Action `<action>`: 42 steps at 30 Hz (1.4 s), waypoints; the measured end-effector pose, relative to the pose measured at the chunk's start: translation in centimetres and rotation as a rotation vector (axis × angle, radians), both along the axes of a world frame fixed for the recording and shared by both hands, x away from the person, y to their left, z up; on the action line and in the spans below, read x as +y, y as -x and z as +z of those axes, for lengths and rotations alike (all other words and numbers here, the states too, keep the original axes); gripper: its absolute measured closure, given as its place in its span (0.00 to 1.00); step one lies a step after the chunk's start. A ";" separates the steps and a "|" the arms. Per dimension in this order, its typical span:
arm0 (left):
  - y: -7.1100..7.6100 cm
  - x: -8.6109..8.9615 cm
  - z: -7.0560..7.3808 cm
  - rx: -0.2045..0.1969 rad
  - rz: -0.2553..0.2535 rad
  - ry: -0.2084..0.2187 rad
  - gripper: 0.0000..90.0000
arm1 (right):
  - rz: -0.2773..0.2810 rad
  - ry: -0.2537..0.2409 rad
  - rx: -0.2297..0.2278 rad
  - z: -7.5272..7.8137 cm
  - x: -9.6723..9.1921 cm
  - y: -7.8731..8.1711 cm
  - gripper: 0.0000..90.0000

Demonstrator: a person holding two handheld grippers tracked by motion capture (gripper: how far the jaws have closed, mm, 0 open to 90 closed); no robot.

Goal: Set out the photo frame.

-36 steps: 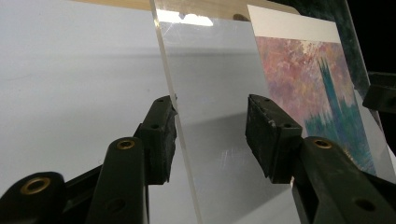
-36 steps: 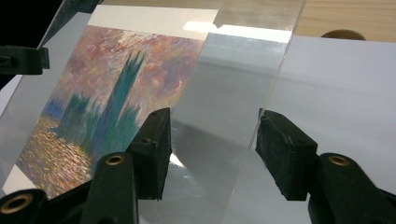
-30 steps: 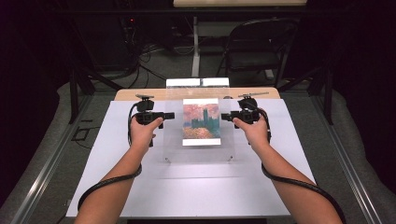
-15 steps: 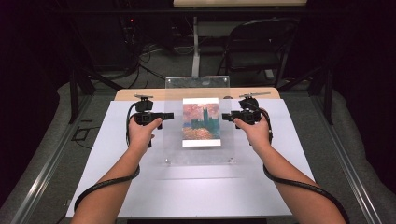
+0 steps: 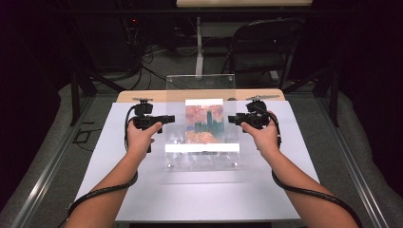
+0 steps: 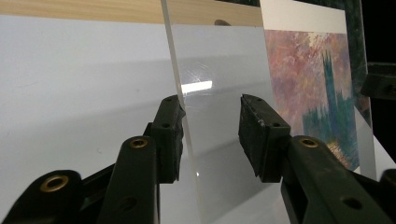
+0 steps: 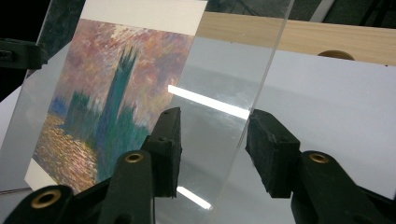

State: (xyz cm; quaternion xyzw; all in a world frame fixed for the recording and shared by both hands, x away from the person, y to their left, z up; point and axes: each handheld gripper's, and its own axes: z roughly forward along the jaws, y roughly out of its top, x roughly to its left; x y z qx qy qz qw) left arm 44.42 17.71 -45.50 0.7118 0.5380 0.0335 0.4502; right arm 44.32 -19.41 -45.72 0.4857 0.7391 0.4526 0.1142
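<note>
From above, the clear acrylic sheet [image 5: 200, 118] has tilted higher off the white table [image 5: 199, 190] than a second ago. Left gripper [image 6: 212, 128] and right gripper [image 7: 212, 140] straddle its edges, jaws apart, beside the painted landscape print [image 7: 107, 107].

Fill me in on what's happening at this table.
A person holds a gripper in each hand at either side edge of a clear acrylic sheet, which is tilted up off the white table over an art print. The left gripper and right gripper each straddle an edge with fingers open, not clamped.
</note>
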 end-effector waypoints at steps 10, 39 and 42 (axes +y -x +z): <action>1.7 0.3 0.9 -0.033 -0.019 -0.002 0.71 | 0.006 0.001 -0.033 0.9 -0.2 1.7 0.67; 6.9 0.9 2.2 -0.130 -0.053 -0.007 0.79 | 0.032 0.006 -0.113 2.5 -0.8 6.8 0.78; 7.5 1.0 2.2 -0.145 -0.059 -0.001 0.79 | 0.036 0.000 -0.124 2.6 -0.8 7.3 0.78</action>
